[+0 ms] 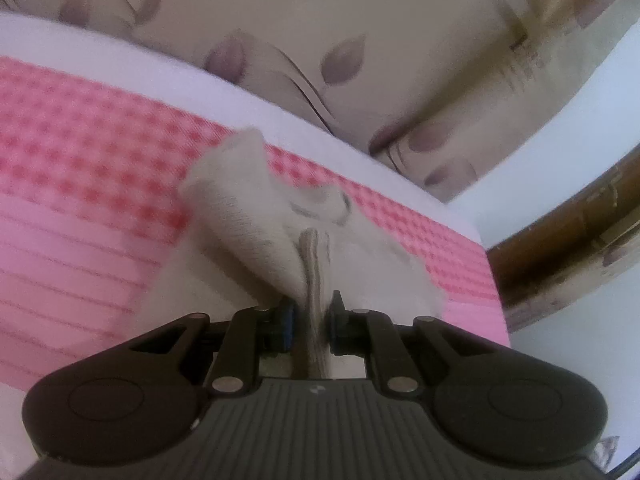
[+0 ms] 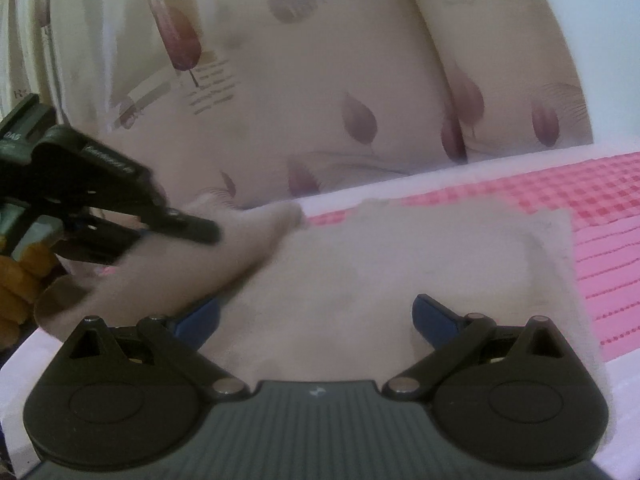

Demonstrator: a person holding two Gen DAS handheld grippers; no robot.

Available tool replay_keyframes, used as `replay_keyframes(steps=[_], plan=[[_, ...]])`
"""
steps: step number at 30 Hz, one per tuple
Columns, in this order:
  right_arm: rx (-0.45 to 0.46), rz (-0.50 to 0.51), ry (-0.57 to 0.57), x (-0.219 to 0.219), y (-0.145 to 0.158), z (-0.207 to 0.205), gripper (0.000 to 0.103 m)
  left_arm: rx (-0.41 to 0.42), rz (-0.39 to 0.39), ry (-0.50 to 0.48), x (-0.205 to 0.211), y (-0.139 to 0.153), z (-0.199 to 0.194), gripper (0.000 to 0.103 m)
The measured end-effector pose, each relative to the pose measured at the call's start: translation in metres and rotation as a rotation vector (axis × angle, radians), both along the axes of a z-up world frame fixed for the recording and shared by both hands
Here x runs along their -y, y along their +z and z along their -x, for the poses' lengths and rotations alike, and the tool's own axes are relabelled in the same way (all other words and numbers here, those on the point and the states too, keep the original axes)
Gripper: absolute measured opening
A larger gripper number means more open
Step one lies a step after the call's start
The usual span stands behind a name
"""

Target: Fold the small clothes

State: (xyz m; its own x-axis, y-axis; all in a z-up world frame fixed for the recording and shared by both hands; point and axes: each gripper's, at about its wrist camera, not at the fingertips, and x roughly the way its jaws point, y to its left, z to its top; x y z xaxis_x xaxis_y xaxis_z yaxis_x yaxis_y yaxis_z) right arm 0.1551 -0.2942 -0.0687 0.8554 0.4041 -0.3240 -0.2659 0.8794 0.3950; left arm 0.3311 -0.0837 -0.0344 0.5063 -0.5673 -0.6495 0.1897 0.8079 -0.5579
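Note:
A small beige garment [image 1: 248,208] lies on a pink checked sheet [image 1: 80,140]. My left gripper [image 1: 312,308] is shut on a bunched fold of it, lifting that edge so the cloth hangs in a peak off the sheet. In the right wrist view the garment [image 2: 380,264] is spread mostly flat, and its left part rises toward the left gripper [image 2: 200,232], which comes in from the left. My right gripper [image 2: 316,312] stands open just above the garment's near edge. Its blue pads [image 2: 434,314] are wide apart and hold nothing.
Cream pillows with purple leaf prints [image 2: 320,100] lean behind the sheet [image 2: 580,188]. A wooden bed frame [image 1: 560,248] runs along the right. The white mattress edge [image 2: 624,392] borders the pink sheet. Something orange-yellow [image 2: 16,280] shows at the left edge behind the left gripper.

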Motion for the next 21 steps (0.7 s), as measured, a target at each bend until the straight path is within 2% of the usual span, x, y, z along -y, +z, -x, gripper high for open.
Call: replay_keyframes(steps=[6, 10, 11, 13, 14, 16, 18, 21], plan=[[-0.003, -0.018, 0.073, -0.002, -0.001, 0.0, 0.103, -0.031, 0.056, -0.004, 0.017, -0.015, -0.005, 0.016], [-0.011, -0.034, 0.117, -0.004, -0.003, -0.001, 0.103, 0.009, 0.12, -0.04, 0.014, -0.015, -0.007, 0.026], [-0.016, -0.046, 0.128, -0.004, -0.004, -0.002, 0.103, 0.027, 0.139, -0.044, 0.011, -0.013, -0.006, 0.031], [-0.04, -0.094, 0.145, 0.0, -0.006, -0.007, 0.103, 0.048, 0.199, -0.064, 0.003, -0.01, -0.005, 0.053], [-0.047, -0.116, 0.141, 0.002, -0.007, -0.008, 0.103, 0.066, 0.236, -0.072, -0.001, -0.008, -0.002, 0.058], [-0.046, -0.159, 0.131, 0.006, -0.005, -0.008, 0.103, 0.11, 0.287, -0.069, -0.014, -0.004, 0.004, 0.077], [-0.031, -0.221, 0.13, 0.009, -0.004, -0.004, 0.103, 0.179, 0.317, -0.061, -0.032, 0.002, 0.012, 0.08], [-0.053, -0.271, 0.149, 0.004, -0.006, -0.007, 0.103, 0.281, 0.302, -0.041, -0.061, 0.001, 0.027, 0.08]])
